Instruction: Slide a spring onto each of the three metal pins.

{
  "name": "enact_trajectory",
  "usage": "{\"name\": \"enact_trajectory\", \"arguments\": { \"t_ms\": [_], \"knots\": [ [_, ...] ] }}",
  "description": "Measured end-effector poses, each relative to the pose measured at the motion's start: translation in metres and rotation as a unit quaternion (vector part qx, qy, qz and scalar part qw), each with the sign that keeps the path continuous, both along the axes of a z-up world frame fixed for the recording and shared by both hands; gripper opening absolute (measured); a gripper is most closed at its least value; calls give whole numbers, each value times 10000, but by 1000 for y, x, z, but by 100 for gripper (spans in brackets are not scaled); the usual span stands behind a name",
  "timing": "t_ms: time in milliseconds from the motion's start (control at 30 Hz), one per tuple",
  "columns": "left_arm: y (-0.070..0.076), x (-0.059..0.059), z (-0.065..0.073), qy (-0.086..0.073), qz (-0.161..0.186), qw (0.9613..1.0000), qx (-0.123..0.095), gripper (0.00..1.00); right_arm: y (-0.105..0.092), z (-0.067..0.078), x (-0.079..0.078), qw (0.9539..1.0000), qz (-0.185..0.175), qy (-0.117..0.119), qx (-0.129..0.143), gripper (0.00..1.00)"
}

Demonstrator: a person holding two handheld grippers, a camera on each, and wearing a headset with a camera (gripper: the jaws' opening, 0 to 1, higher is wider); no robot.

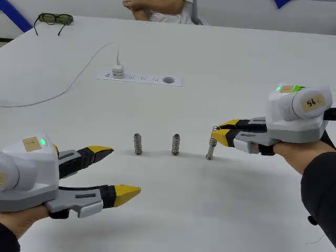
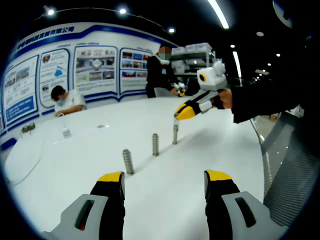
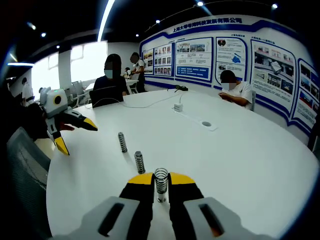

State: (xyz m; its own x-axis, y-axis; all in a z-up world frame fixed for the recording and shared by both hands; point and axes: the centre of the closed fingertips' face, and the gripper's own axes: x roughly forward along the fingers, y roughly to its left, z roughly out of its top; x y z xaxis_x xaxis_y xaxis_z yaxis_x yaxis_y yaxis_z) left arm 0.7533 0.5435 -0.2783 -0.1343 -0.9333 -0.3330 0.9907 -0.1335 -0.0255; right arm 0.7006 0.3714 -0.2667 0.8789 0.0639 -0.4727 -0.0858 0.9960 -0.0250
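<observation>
Low at the left of the head view, the left gripper hovers over the white worktop. Its yellow-tipped jaws are spread wide with nothing between them, and its rear is cut off by the frame edge. Ahead of its tips and a little to the right stand the first pin and the second pin. Each is upright and sheathed in coils, so the metal underneath is hard to make out. Further right, the third pin stands just below the tips of the right gripper, with its bare lower shaft showing. The right gripper's jaws press from both sides on a spring at that pin's upper end. How far the pin reaches into the coil is hidden by the jaws. Beyond both grippers lies a power strip, and well past it, near the far edge, a pair of dark glasses.
</observation>
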Motion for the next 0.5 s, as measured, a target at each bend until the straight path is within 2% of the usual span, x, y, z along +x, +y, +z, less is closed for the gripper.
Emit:
{"name": "enact_trajectory", "arguments": {
  "t_ms": [500],
  "knots": [
    [1,4,-2,10,34,10000,2,65,-1,-17,0,9999,-145,27,38,12]
  ]
}}
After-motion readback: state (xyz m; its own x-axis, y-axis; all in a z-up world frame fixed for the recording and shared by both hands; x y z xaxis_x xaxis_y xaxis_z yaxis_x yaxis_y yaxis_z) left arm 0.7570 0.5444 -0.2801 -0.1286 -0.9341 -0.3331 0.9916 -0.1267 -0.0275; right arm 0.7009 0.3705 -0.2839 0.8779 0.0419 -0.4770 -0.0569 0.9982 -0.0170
